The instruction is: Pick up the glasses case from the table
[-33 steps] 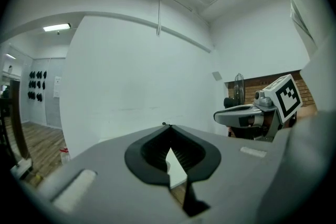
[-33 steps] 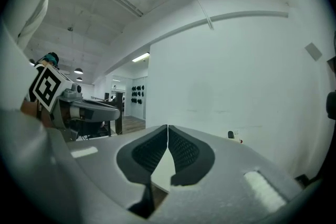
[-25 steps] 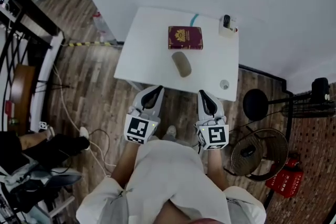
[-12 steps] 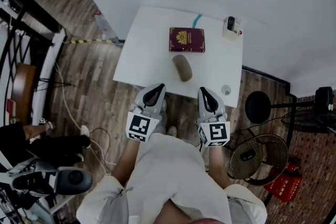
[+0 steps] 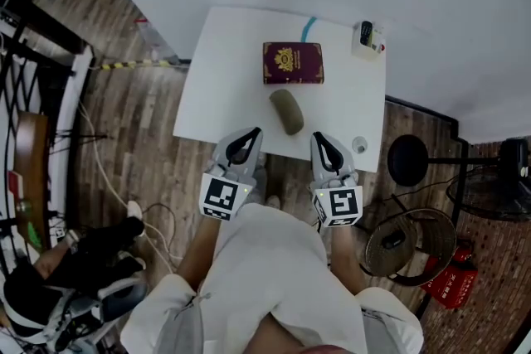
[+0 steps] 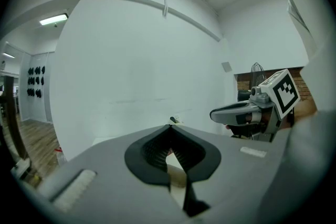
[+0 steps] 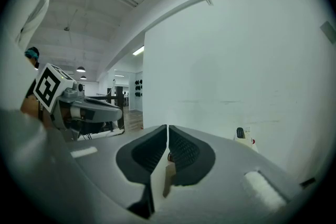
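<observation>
At the near edge of the bench [image 5: 222, 83], left tool [image 5: 251, 133] and right tool [image 5: 318, 137] hover clenched, empty; the glasses case [image 5: 287, 111] lies just ahead.

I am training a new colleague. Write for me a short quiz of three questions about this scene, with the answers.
1. True or false: the glasses case lies on the table, nearer to the person than the red booklet.
2. Choose one. The right gripper is: A) shut and empty; B) shut on the glasses case; C) wide open.
3. Short answer: does the left gripper touch the glasses case?

Key: 1 true. 2 A. 3 No, it is at the near edge of the table, apart from the glasses case.
</observation>
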